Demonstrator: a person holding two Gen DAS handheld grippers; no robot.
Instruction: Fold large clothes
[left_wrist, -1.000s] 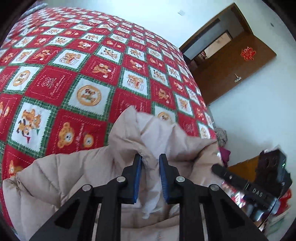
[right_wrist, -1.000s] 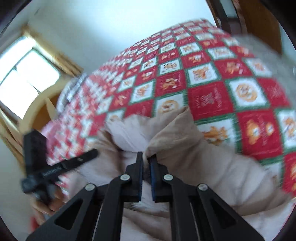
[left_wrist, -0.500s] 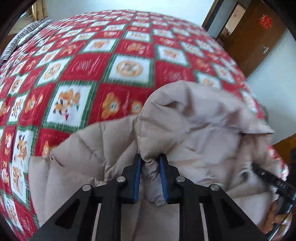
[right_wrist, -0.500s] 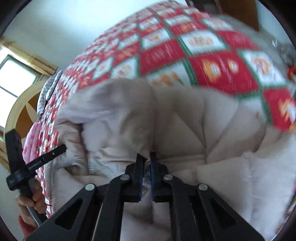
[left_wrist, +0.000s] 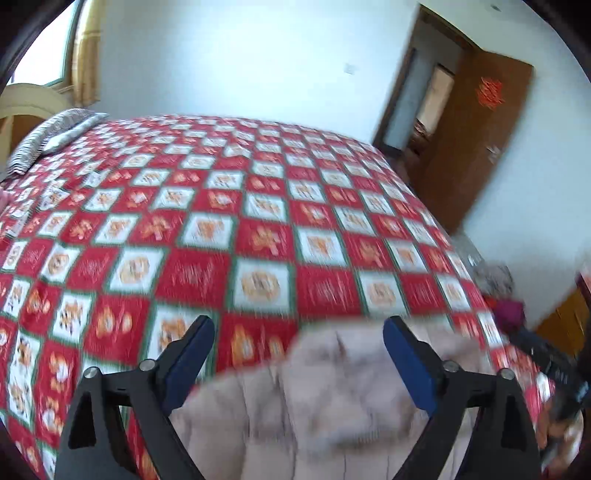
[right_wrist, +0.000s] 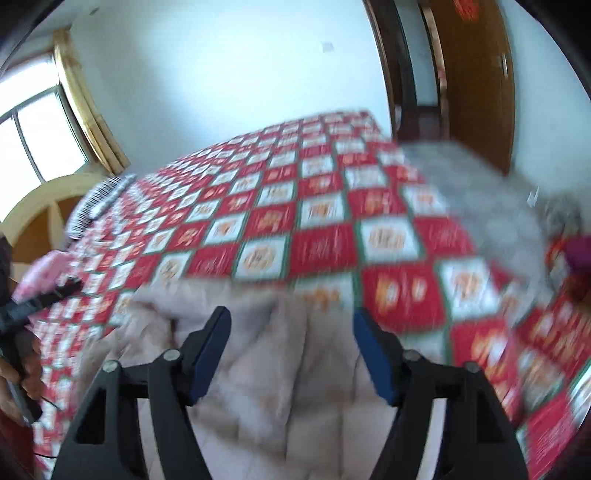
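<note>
Both tongs, left (left_wrist: 298, 343) and right (right_wrist: 291, 332), are opening, released above the beige padded coat (right_wrist: 266, 387) lying at the bed's (left_wrist: 258, 221) near edge, letting its fold settle.

Beige quilted coat (left_wrist: 332, 398) on bed

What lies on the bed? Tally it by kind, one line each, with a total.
Beige padded coat: 1
Striped pillow: 1
Grey fuzzy garment: 1
Pink cloth at the bed's edge: 1
Total: 4, all on the red checked bedspread. Blur hides finer detail.
</note>
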